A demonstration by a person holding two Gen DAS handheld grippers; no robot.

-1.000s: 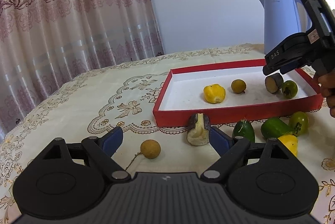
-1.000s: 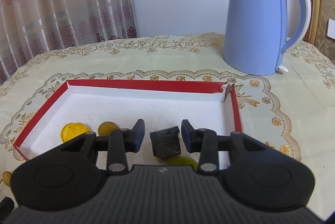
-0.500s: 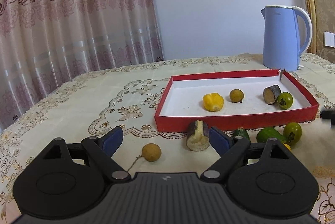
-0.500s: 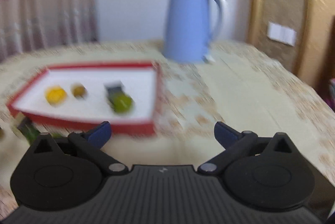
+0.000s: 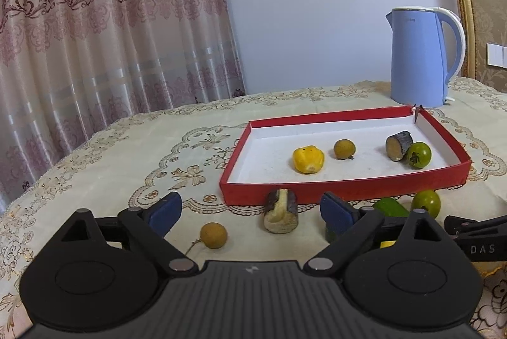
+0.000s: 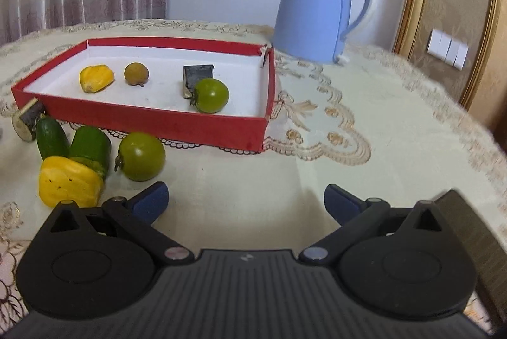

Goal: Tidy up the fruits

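Both grippers, left [image 5: 250, 209] and right [image 6: 245, 198], jaws spread wide and empty; loose round green tomato [image 6: 141, 156] just ahead-left of right jaws, outside shallow red cardboard tray [image 6: 177, 123] on worktop; risk: nudged, it rolls away.

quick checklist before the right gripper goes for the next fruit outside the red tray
1. Right hand-held gripper open and empty: ok.
2. Left hand-held gripper open, holding nothing: ok.
3. Green tomato on the cloth has free sides for a grasp: ok.
4. Yellow fruit leans against the cut cucumber piece; separate pick: not ok.
5. Red tray has bare floor left for more fruit: ok.
6. Kettle stands apart from the tray, out of the path: ok.
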